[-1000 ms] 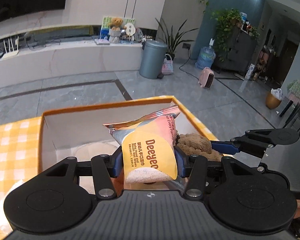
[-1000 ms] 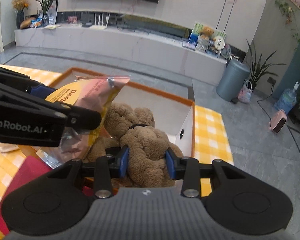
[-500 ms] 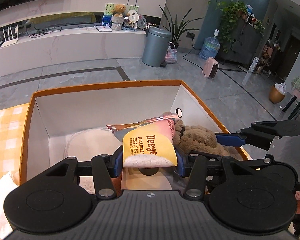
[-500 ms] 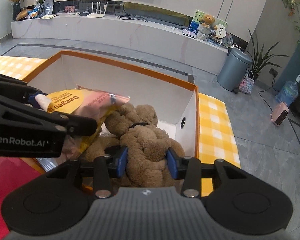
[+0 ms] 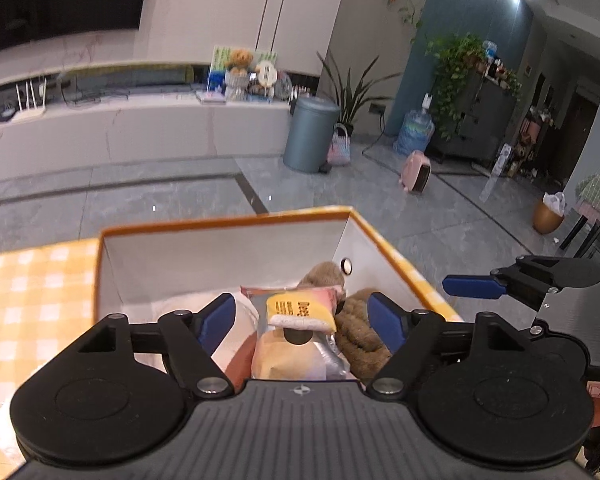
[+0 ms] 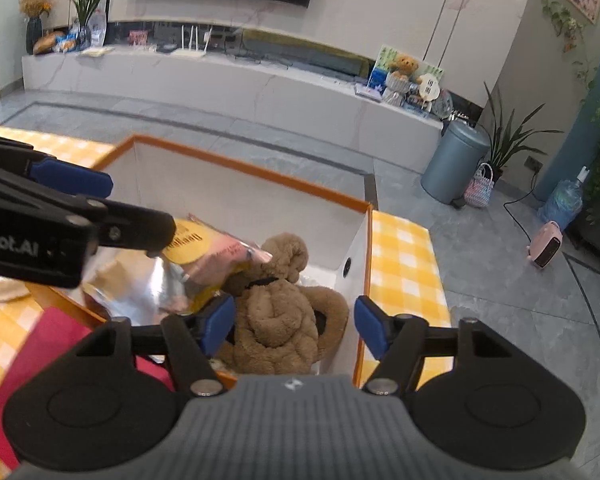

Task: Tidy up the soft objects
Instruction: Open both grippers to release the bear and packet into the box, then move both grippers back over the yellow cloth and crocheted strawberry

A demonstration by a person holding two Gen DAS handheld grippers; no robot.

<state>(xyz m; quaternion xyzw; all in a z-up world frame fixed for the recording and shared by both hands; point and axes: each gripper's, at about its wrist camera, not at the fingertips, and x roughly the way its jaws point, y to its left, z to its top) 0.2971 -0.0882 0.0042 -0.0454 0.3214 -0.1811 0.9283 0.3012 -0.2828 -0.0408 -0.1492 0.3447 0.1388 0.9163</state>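
Wipes packet (image 5: 300, 310), yellow-labelled with lettering too blurred to read, lying in the orange-rimmed box (image 5: 220, 222) between the spreading fingers of the left gripper (image 5: 300, 320), untouched by either. Brown plush bear (image 6: 276, 320) at its 3 o'clock, likewise free between the right gripper's (image 6: 292, 324) opening fingers; "obot.AI" shows on the left gripper's body.

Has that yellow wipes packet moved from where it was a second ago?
Yes. The wipes packet has dropped out of the opening left gripper, sinking below the orange box rim beside the teddy bear.
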